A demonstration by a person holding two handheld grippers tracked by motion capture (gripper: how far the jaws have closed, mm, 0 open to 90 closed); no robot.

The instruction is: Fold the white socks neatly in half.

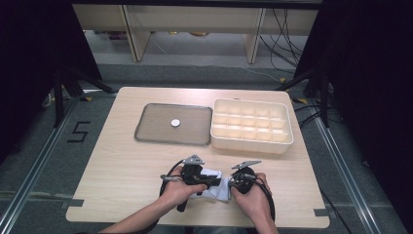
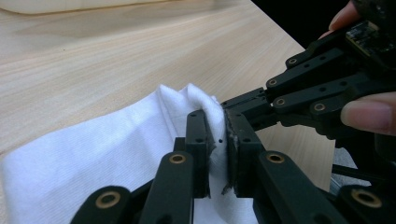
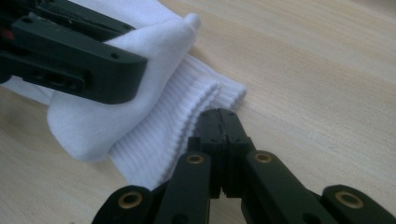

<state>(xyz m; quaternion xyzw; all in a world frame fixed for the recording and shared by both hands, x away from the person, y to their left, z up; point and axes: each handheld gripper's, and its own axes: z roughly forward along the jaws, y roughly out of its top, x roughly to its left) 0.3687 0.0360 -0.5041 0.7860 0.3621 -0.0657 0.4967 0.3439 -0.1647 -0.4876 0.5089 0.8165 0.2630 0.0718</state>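
On the light wooden table [image 1: 126, 165], near the person's edge, lies a white ribbed cotton sock [image 1: 213, 184], bunched between the two hand-held tools. The left gripper [image 2: 218, 140] has its black jaws pinching a raised fold of the sock's fabric; the cloth shows squeezed between the pads in the left gripper view. In the high view it sits at the sock's left side [image 1: 204, 181]. The right gripper [image 3: 219, 122] has its jaws pressed together, their tips just beside the sock's ribbed cuff; whether any fabric is caught there cannot be told. In the high view it sits at the sock's right side [image 1: 233, 184]. Both hands rest close together, the sock spanning the gap.

Farther back on the table, well apart from the sock, lie a grey rectangular tray [image 1: 146, 131] carrying a small white round disc [image 1: 175, 123], and just to its right a cream plastic box [image 1: 287, 141] divided into many compartments.
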